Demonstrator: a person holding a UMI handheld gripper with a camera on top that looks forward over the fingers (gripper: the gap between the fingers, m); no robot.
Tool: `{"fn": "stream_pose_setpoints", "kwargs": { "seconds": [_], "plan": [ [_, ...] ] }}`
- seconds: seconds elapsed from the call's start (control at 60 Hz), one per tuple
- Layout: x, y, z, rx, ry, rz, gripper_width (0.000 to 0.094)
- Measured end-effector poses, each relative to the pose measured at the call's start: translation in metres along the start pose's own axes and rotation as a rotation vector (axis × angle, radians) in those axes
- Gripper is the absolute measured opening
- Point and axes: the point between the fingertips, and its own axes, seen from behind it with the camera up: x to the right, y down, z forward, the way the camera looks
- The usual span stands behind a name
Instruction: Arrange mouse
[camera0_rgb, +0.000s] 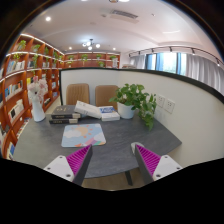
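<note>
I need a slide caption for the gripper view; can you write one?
Open gripper hovers before a grey table holding a light mouse mat, stacked books and a potted plant.

The near half of the grey table (120, 150) ahead of the fingertips (78, 160) is bare and open to approach. A light mat (84, 133) lies flat at the centre-left. Obstacles line the far edge: a stack of books (64, 117), a single book (107, 113), and a potted plant (136, 100). Two chairs (92, 94) stand behind the table.
</note>
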Motion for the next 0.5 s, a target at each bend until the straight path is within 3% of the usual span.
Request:
{"fn": "stream_pose_setpoints", "kwargs": {
  "seconds": [0.267, 0.5],
  "plan": [
    [0.007, 0.102, 0.015, -0.131, -0.055, -0.037, 0.0852],
    [0.069, 0.16, 0.024, -0.207, -0.062, -0.066, 0.0858]
  ]
}}
